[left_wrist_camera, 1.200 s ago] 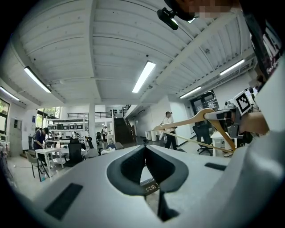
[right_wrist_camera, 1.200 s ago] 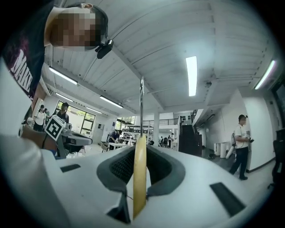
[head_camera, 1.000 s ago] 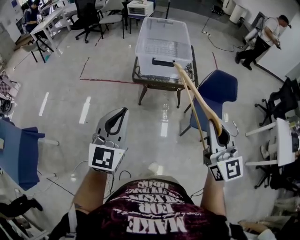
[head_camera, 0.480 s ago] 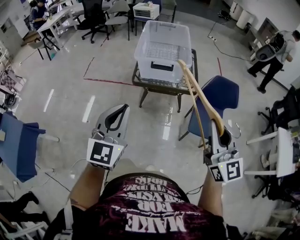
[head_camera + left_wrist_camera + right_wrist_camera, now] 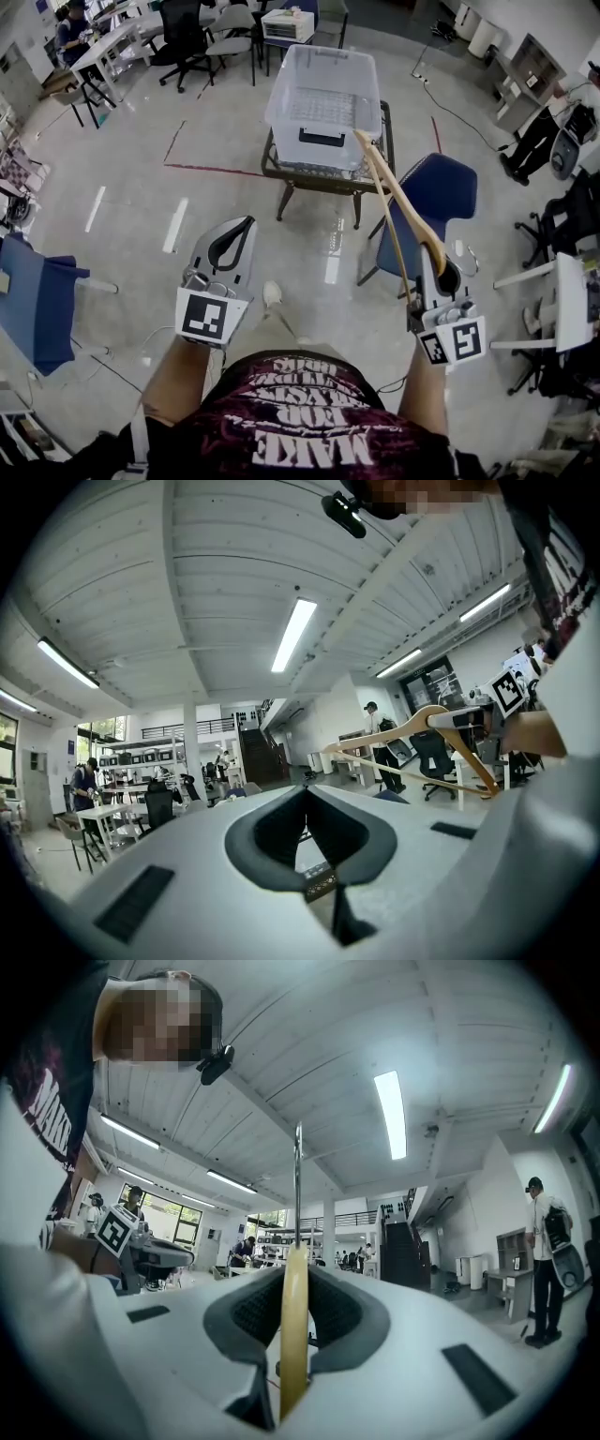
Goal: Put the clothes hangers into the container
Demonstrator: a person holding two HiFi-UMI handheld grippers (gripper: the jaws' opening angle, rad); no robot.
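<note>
A clear plastic container (image 5: 323, 94) with a dark handle stands on a small dark table (image 5: 277, 172) ahead of me. My right gripper (image 5: 437, 251) is shut on a wooden clothes hanger (image 5: 398, 202), whose long arm slants up and left toward the container's near right corner. In the right gripper view the hanger (image 5: 293, 1335) stands edge-on between the pads of that gripper (image 5: 295, 1274), its metal hook (image 5: 298, 1185) pointing up. My left gripper (image 5: 247, 223) is at the lower left, shut and holding nothing; in its own view my left gripper (image 5: 305, 794) has its tips touching, and the hanger (image 5: 412, 726) shows at right.
A blue chair (image 5: 436, 192) stands just right of the table, under the hanger. Another blue chair (image 5: 37, 300) is at the far left. Desks and office chairs (image 5: 183, 33) line the back, a white desk (image 5: 562, 300) the right. A person (image 5: 553, 136) stands at far right. Red tape (image 5: 211, 169) marks the floor.
Both grippers keep their pose and grip. The view has shifted slightly toward the container, my shoe now shows on the floor between the grippers, and the person at right has moved off.
</note>
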